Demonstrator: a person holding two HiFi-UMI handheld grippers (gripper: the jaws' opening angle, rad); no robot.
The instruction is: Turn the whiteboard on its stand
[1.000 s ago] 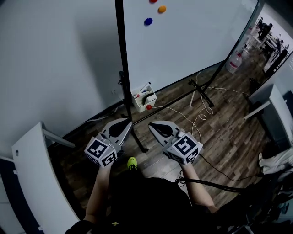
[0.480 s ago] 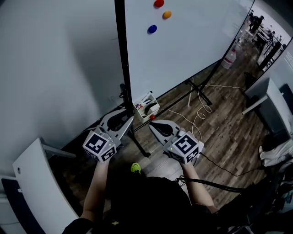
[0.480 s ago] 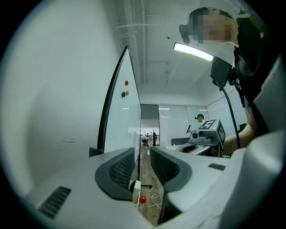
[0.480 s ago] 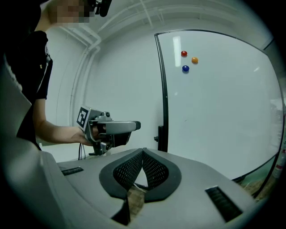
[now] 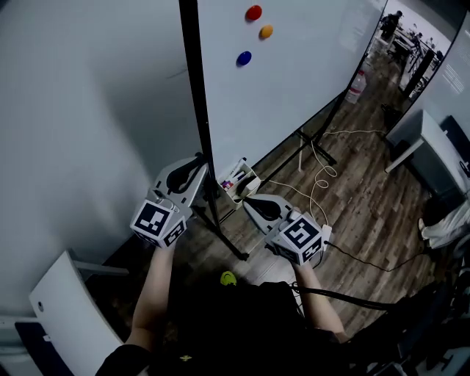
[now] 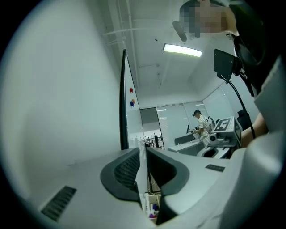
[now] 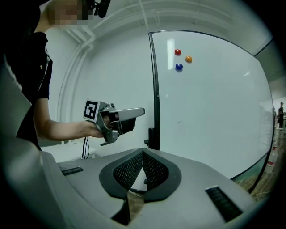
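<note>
The whiteboard (image 5: 301, 81) stands on a black stand, with red, orange and blue magnets (image 5: 253, 12) near its top. Its black left post (image 5: 197, 110) runs down to a foot (image 5: 229, 241) on the wood floor. My left gripper (image 5: 197, 163) is raised just left of that post; its jaws are closing, with a narrow gap and nothing between them. In the left gripper view the board's edge (image 6: 123, 98) rises beyond the left gripper (image 6: 143, 151). My right gripper (image 5: 248, 202) is lower, in front of the board, shut and empty. The right gripper view has the right gripper (image 7: 143, 153) facing the whiteboard (image 7: 214, 103) and the left gripper (image 7: 136, 112).
A small white marker basket (image 5: 236, 180) hangs low on the stand. A white cable (image 5: 317, 189) loops across the floor by the stand's far foot (image 5: 312, 147). A water bottle (image 5: 355, 87) stands at the far end. A white table (image 5: 62, 308) is near left, a desk (image 5: 422, 139) to the right.
My left gripper has risen and moved closer to the board's black left post. The right gripper has held about the same place. The view has tilted up along the board.
</note>
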